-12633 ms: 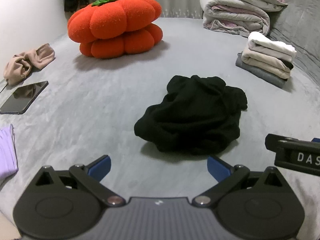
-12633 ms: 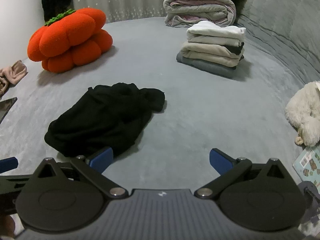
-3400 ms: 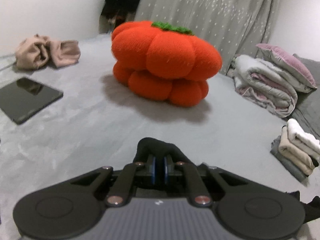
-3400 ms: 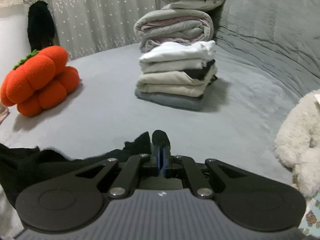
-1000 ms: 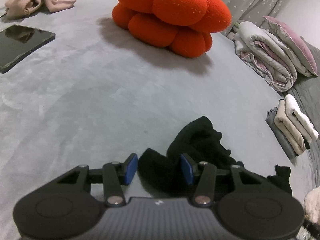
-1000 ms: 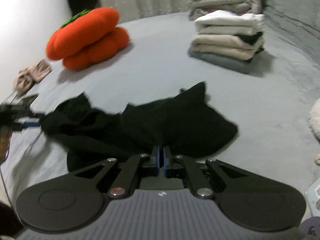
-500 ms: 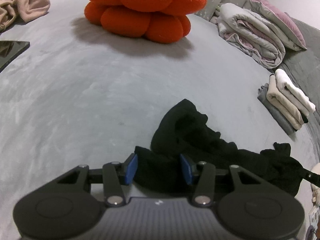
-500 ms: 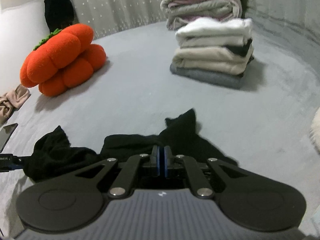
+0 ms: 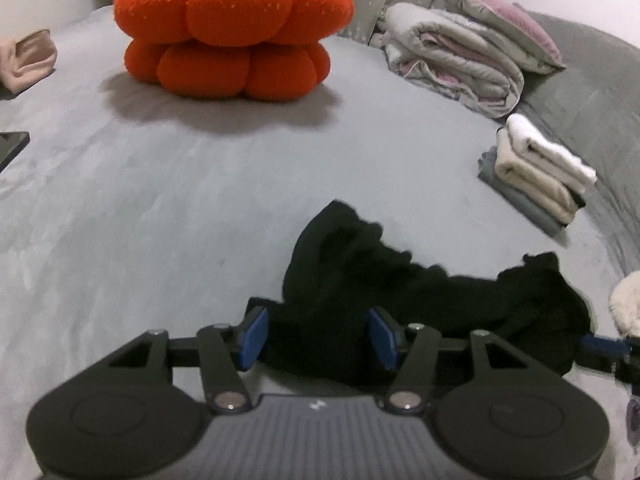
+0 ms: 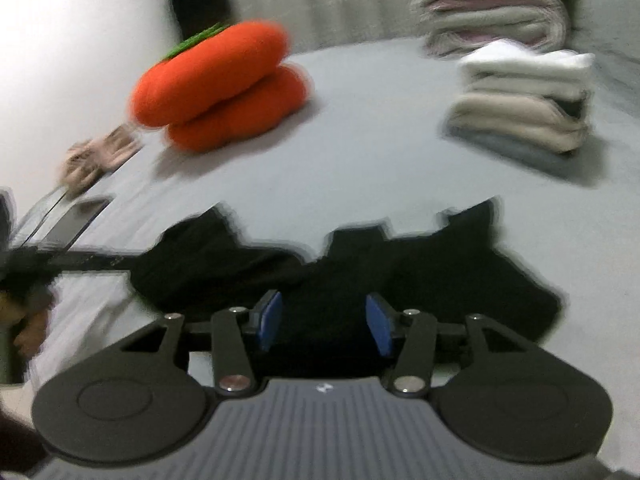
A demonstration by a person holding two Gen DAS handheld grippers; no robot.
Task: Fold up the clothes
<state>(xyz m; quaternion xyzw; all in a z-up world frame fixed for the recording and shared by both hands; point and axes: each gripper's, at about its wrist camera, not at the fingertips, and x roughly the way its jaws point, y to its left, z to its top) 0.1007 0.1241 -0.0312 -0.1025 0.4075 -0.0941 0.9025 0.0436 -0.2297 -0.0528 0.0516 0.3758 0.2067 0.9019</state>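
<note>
A crumpled black garment [image 9: 400,288] lies stretched sideways across the grey bed [image 9: 168,200]. My left gripper [image 9: 318,336] hovers low over its left end. The jaws are opening, with black cloth lying between the blue pads [image 9: 254,334] but not pinched. In the blurred right wrist view, my right gripper [image 10: 323,328] is over the garment [image 10: 460,280]. Its jaws are opening too, its pads [image 10: 378,330] stand apart and loose cloth lies between them. A finger of the right gripper shows at the edge of the left wrist view, by the garment's right end.
An orange pumpkin cushion [image 9: 232,32] sits at the back. A stack of folded clothes [image 9: 536,168] and rolled quilts [image 9: 460,64] are to the right. A dark tablet [image 9: 12,148] and a beige garment [image 9: 28,60] lie far left. A white plush toy [image 9: 626,300] is at the right edge.
The right gripper's jaws went from shut on the black garment to apart, letting it go, and its view swung. The left jaws widened slightly. The garment now lies spread on the bed.
</note>
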